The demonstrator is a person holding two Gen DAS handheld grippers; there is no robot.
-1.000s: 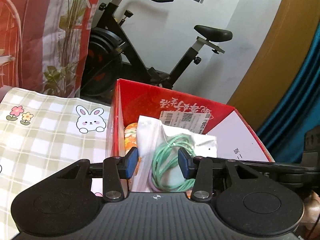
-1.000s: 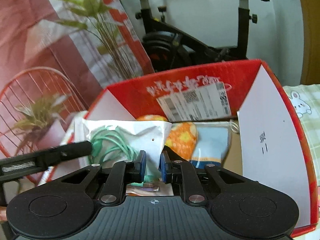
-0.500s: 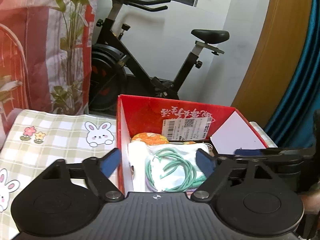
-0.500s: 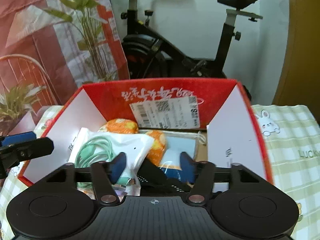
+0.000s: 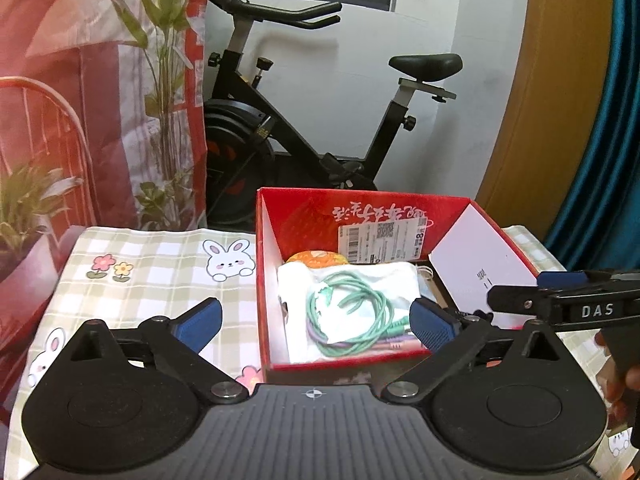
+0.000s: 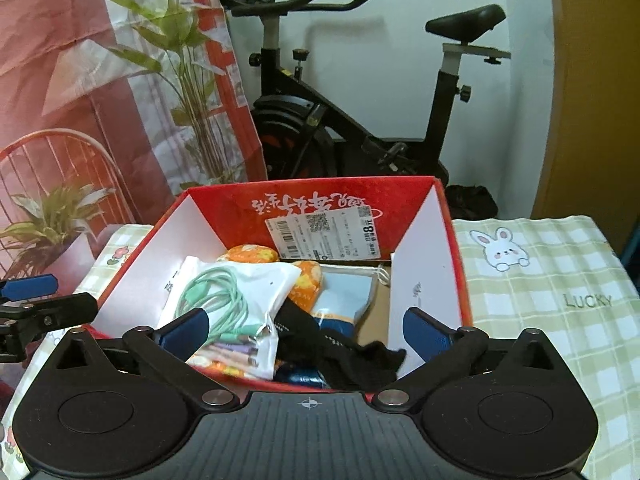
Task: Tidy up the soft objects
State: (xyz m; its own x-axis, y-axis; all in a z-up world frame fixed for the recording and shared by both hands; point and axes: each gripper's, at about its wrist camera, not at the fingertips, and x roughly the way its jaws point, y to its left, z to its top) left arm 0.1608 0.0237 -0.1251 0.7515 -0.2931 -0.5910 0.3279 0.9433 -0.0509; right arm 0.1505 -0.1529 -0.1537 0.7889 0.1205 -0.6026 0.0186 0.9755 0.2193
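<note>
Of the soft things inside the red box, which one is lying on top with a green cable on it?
The white pouch, at the left side of the red box in the right wrist view. The green cable lies coiled on it; the orange, blue and black pieces carry nothing.

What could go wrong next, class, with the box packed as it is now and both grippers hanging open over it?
1. The black fabric drapes over the red box's near rim; it might slide out.
2. The green cable lies loose on the white pouch; a returning left gripper, jaws opening, could snag it.
</note>
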